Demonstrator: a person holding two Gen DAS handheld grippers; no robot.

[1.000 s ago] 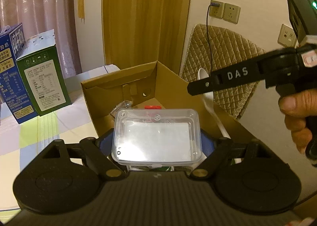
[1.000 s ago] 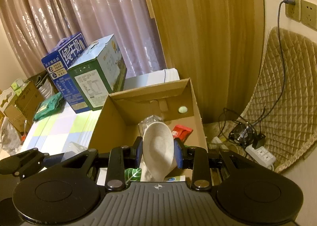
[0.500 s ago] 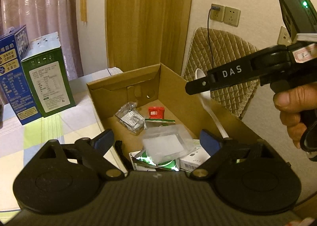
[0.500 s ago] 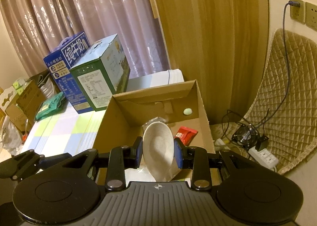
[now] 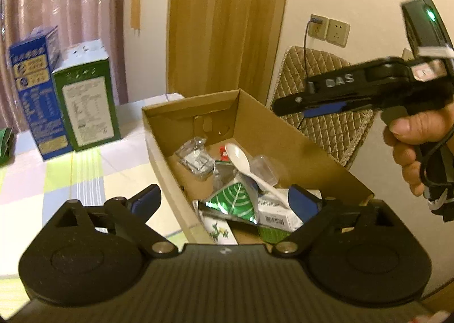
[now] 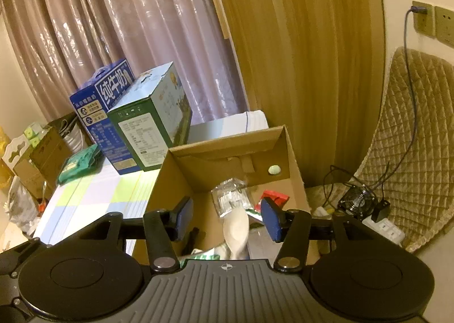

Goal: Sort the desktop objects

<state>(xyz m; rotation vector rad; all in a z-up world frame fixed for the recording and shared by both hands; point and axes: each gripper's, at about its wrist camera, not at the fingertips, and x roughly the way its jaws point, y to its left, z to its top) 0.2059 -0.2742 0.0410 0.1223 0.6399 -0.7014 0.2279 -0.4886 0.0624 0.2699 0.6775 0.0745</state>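
Above the cardboard box [image 6: 295, 158], the right claw [image 6: 228, 216] is opening, its pads clear of the white spoon [image 6: 235, 228] lying inside. The left claw [image 5: 227, 201] is opening empty; only its camera is showing the person's hand [image 5: 417, 147].

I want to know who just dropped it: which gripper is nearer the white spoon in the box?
Right. The right gripper, jaws opening, hangs directly above the white spoon; the left gripper sits back at the cardboard box's near end.
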